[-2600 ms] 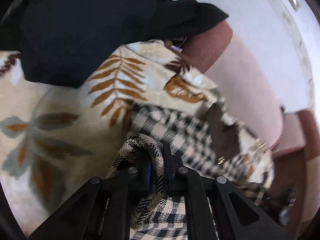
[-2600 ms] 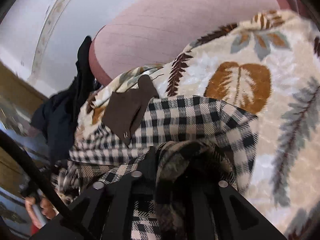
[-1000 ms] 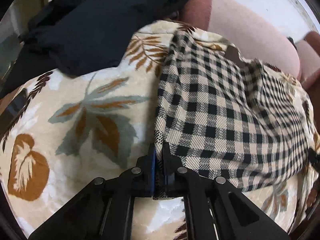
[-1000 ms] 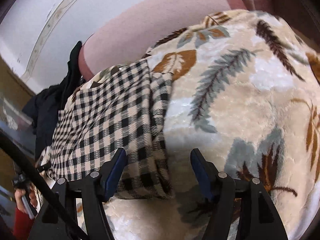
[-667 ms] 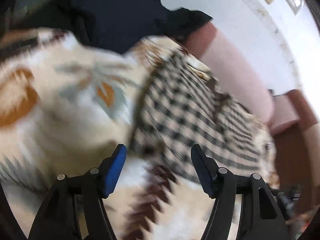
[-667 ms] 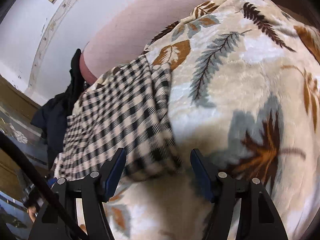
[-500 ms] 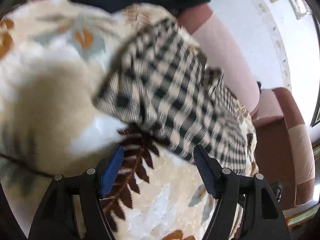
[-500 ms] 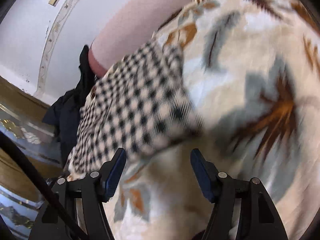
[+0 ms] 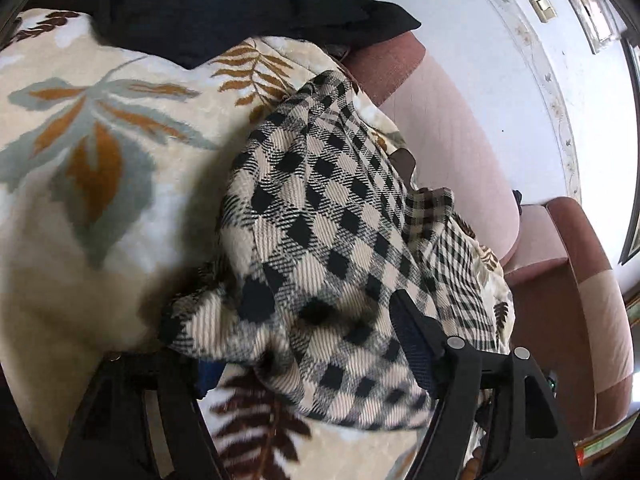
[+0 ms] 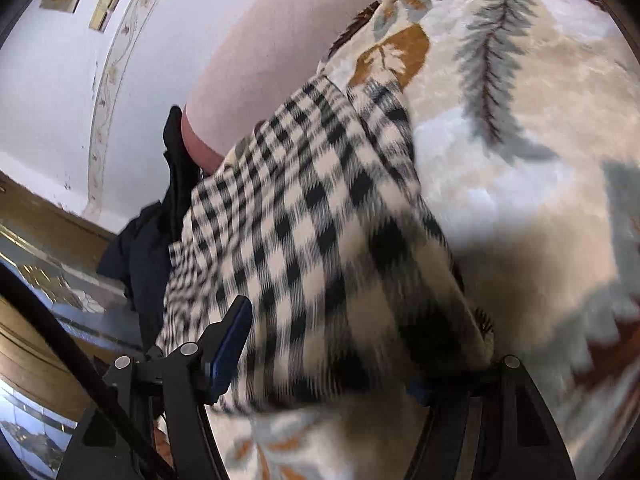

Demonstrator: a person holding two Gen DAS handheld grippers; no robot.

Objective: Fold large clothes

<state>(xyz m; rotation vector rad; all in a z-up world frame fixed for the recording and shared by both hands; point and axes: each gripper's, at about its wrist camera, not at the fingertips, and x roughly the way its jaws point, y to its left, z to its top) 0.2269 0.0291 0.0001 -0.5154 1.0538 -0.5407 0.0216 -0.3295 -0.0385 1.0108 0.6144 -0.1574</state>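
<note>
A black-and-cream checked garment (image 9: 320, 232) lies folded on a leaf-patterned blanket (image 9: 80, 152). My left gripper (image 9: 304, 344) is open, its jaws spread around the garment's near left corner, which bunches up between them. In the right wrist view the same checked garment (image 10: 320, 248) fills the middle. My right gripper (image 10: 340, 356) is open, its jaws spread either side of the garment's near right corner. The right finger's pad is partly hidden under the cloth.
The blanket (image 10: 520, 120) covers a pink sofa (image 9: 452, 128) with a brown armrest (image 9: 580, 280). A pile of dark clothing (image 9: 224, 0) lies on the sofa's left end, also seen in the right wrist view (image 10: 156, 240). A white wall (image 10: 80, 80) stands behind.
Both grippers held the garment, spread it flat and let go. Both then moved in with open jaws over the near corners of the garment.
</note>
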